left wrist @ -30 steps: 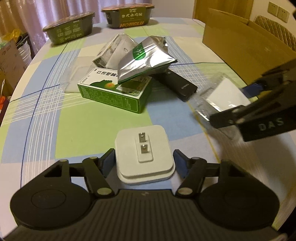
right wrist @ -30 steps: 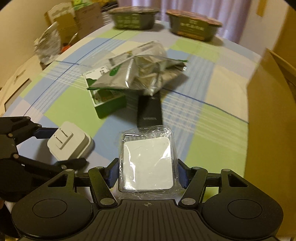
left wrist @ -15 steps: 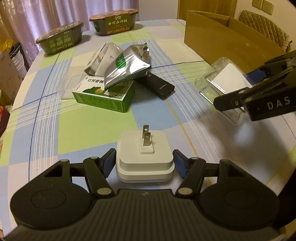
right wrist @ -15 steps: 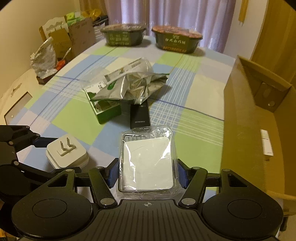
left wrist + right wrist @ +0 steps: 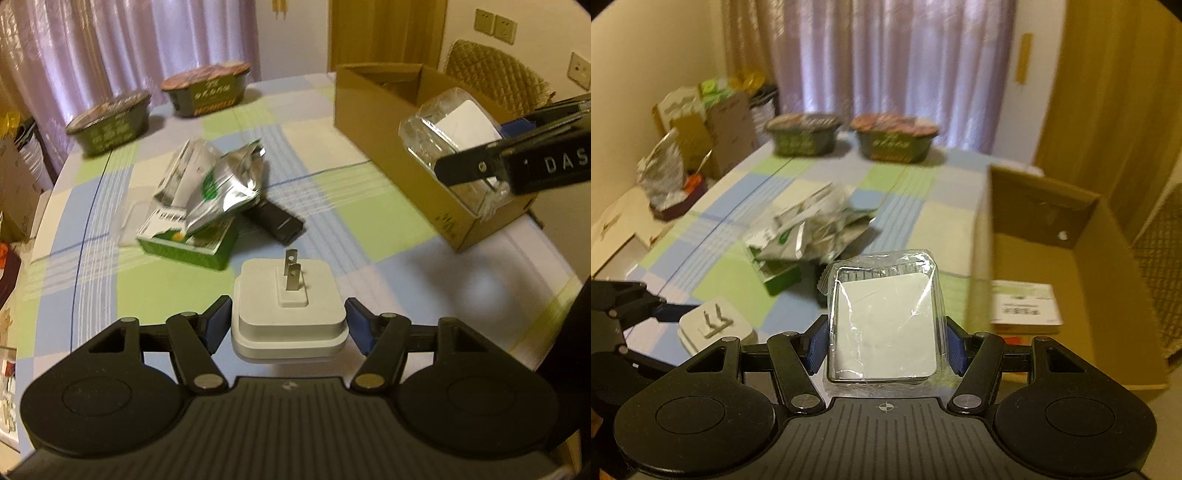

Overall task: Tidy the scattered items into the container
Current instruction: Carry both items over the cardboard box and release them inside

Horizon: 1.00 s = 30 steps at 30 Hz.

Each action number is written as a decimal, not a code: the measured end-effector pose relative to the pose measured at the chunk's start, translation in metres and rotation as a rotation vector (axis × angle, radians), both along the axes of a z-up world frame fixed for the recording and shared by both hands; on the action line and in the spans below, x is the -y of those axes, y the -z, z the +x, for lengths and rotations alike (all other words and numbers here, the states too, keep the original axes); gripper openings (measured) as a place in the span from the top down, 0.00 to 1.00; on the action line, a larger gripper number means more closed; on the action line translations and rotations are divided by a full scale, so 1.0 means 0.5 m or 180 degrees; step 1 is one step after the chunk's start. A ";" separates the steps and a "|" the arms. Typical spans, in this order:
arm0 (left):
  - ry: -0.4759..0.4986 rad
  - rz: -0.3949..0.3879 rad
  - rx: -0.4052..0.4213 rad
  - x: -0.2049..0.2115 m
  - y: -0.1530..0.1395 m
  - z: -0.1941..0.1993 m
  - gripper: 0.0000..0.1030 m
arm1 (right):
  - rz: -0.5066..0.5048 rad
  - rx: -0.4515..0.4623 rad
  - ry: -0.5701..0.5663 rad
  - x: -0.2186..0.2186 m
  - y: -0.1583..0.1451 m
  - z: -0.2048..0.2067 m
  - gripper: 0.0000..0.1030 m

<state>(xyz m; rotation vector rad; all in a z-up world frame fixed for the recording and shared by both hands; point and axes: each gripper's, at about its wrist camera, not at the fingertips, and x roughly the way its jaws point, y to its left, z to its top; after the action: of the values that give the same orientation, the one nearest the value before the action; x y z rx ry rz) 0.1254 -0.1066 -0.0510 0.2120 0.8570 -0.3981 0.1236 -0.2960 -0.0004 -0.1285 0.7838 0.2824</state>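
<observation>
My left gripper is shut on a white plug adapter, prongs up, held above the table; the adapter also shows at the left of the right wrist view. My right gripper is shut on a clear plastic pack with a white card inside. That clear pack hangs over the near end of the open cardboard box, the container. The box holds a white and green packet. A green box, silver foil bags and a black device lie piled mid-table.
Two dark instant noodle bowls stand at the far table edge by the curtain. A woven chair sits behind the box. Cartons and bags crowd the floor at the table's left side.
Both grippers have risen from the table with their items. The right one has carried the clear pack toward and over the cardboard box. The pile has not moved.
</observation>
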 end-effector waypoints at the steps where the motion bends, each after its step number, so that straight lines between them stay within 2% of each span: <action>1: 0.0028 -0.0010 0.0020 0.010 -0.007 -0.002 0.40 | 0.0011 0.0035 0.0051 0.014 -0.011 -0.003 0.38; 7: 0.0239 -0.0112 0.0156 0.086 -0.055 -0.011 0.40 | 0.0031 0.0198 0.0389 0.113 -0.051 -0.016 0.38; 18: 0.0719 -0.0257 0.0456 0.264 -0.133 0.023 0.40 | 0.0002 0.0287 0.0859 0.284 -0.054 0.002 0.38; 24: 0.0964 -0.0297 0.0523 0.359 -0.138 0.054 0.40 | 0.0020 0.0268 0.1002 0.344 -0.043 0.008 0.38; 30: 0.1073 -0.0302 0.0468 0.413 -0.116 0.077 0.40 | 0.0049 0.0220 0.1063 0.369 -0.028 0.020 0.38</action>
<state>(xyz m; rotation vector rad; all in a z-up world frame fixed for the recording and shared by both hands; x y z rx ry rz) 0.1641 -0.3130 0.0068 0.2955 0.6557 -0.7277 0.1334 -0.4805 0.0138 0.0082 0.7211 -0.0323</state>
